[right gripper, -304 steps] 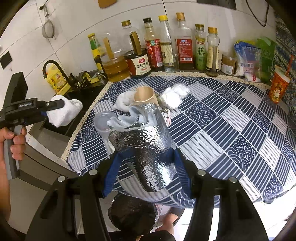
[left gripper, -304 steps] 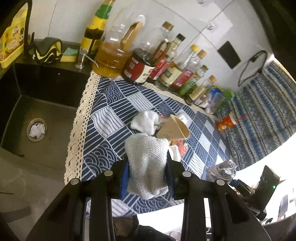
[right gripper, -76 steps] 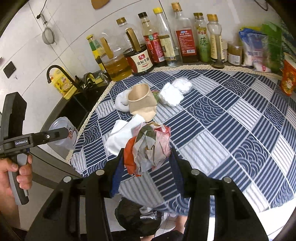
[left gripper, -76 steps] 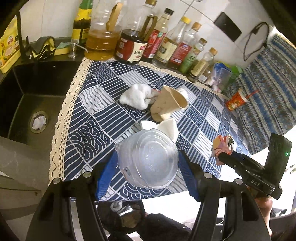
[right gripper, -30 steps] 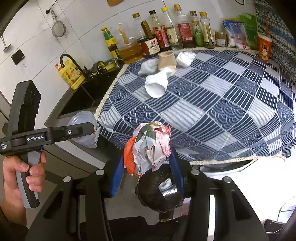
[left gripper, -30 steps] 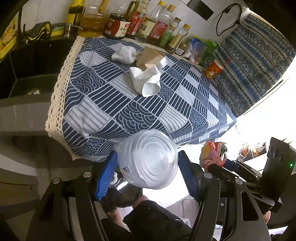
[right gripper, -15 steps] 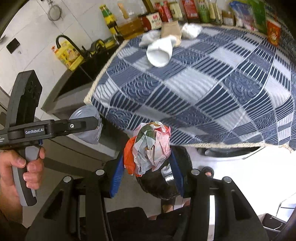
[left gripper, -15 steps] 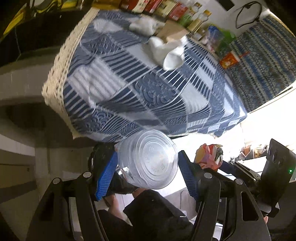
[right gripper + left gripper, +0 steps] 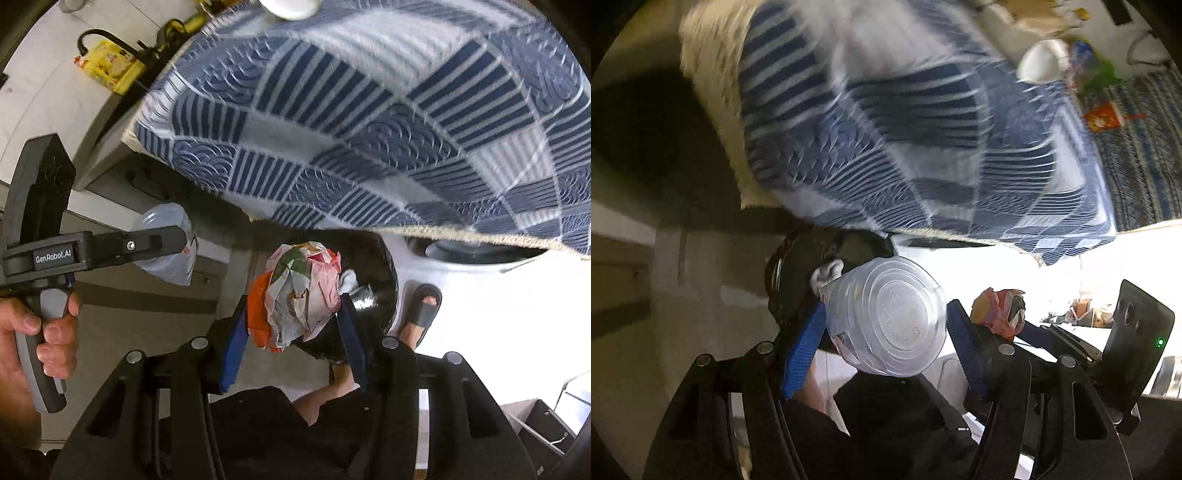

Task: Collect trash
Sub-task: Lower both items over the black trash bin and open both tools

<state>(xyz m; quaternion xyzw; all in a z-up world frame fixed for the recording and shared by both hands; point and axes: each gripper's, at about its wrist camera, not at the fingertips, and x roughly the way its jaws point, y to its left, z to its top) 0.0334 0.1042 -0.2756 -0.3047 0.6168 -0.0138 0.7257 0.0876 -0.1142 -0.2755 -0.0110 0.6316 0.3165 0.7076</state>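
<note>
My left gripper [image 9: 886,325] is shut on a clear plastic cup [image 9: 890,317], held bottom-forward just above a black-lined trash bin [image 9: 798,266] on the floor below the table edge. The cup also shows in the right wrist view [image 9: 170,243]. My right gripper [image 9: 291,314] is shut on a crumpled red, white and green wrapper [image 9: 299,291], held over the same bin [image 9: 373,266]. The wrapper also shows in the left wrist view [image 9: 997,310]. White and foil trash lies inside the bin. A white cup [image 9: 1045,59] and other trash lie blurred on the table.
The blue patterned tablecloth [image 9: 369,110] hangs over the table edge right above the bin. A person's sandalled foot [image 9: 421,314] stands beside the bin. A yellow bottle [image 9: 107,66] sits by the sink at upper left. A red cup [image 9: 1104,116] stands at the table's far right.
Both grippers have dropped from over the table to below its edge and tilted down toward the bin, each still holding its item. The view is motion-blurred.
</note>
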